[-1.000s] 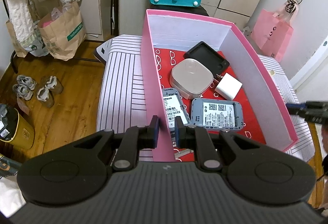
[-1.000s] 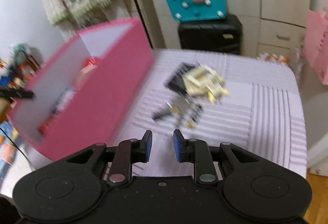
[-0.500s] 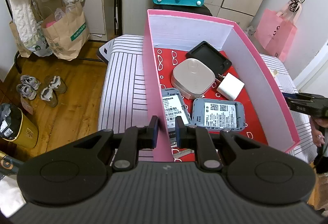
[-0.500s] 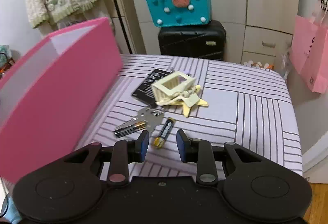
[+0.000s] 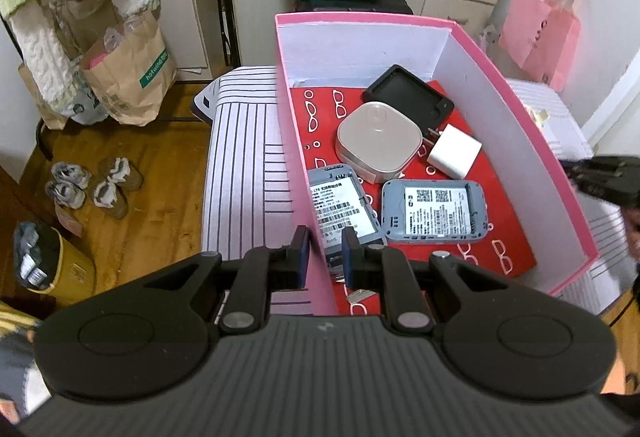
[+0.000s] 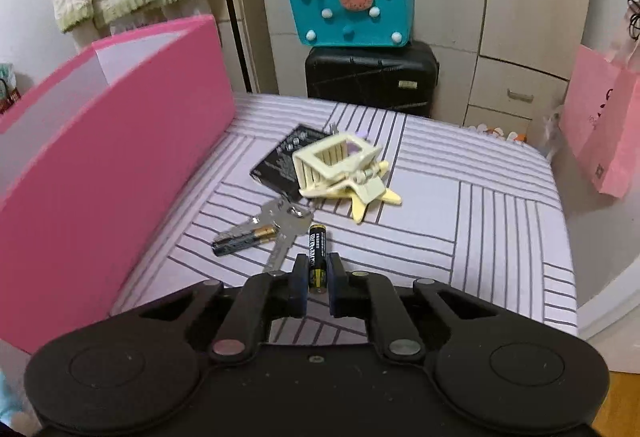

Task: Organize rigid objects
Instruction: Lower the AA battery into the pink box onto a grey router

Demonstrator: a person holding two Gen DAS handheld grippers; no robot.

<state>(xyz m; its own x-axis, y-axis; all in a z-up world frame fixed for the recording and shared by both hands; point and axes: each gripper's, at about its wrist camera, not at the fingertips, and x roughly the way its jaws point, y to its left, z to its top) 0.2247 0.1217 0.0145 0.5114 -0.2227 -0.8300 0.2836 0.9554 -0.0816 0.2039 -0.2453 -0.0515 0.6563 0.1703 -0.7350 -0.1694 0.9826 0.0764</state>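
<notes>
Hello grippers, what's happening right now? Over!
Left gripper shut on pink box wall. Right gripper closing around a battery, not clearly clamped. Keys and second battery close by.

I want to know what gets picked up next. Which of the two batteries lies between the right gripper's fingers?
The battery pointing away from the right gripper, right of the keys. The other battery lies crosswise to their left, outside the fingers.
</notes>
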